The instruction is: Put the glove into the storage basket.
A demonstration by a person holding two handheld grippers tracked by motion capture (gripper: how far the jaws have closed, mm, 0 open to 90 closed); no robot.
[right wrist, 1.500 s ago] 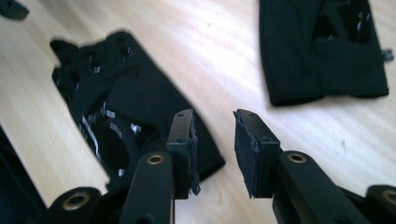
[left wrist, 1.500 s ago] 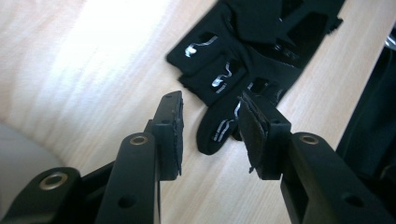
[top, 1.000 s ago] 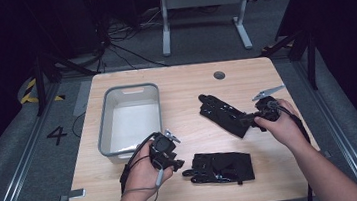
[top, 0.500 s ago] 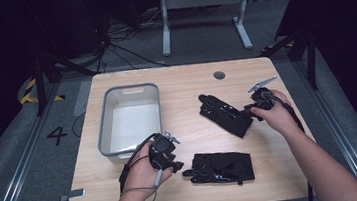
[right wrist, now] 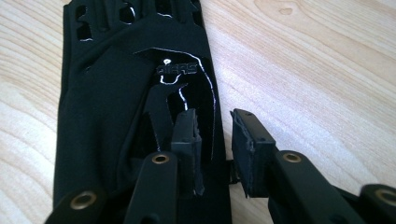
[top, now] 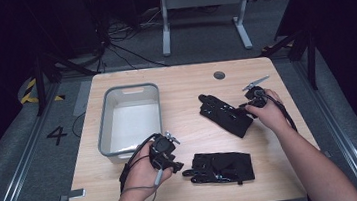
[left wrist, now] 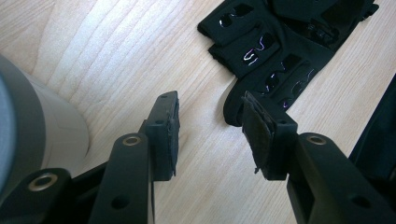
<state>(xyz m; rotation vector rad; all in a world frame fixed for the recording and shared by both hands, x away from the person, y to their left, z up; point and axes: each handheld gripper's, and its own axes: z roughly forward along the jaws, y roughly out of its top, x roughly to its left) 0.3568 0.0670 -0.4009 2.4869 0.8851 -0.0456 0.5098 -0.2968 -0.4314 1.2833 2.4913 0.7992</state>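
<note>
Two black gloves lie on the wooden table (top: pixel 185 84). The far glove (top: pixel 223 113) lies slanted at the right, and the near glove (top: pixel 221 167) lies flat by the front edge. My right gripper (top: pixel 247 107) is at the far glove's cuff. In the right gripper view its jaws (right wrist: pixel 215 116) straddle the edge of this glove (right wrist: pixel 116 84); they have just been closing, but a gap still shows at the pads. My left gripper (top: pixel 177 162) rests open just left of the near glove. In the left gripper view the jaws (left wrist: pixel 210 105) have only bare wood between them, with that glove (left wrist: pixel 275 51) just ahead.
A grey plastic bin (top: pixel 104 133) stands on the table's left half, close behind my left hand; its rounded corner (left wrist: pixel 28 116) shows in the left gripper view. A round cable hole (top: pixel 219 75) sits near the far edge. Bare wood lies between the bin and the gloves.
My right hand has shifted a little toward the far side of the table, along the far glove's cuff, and its jaws stand narrower. The left hand and both gloves have stayed put.
</note>
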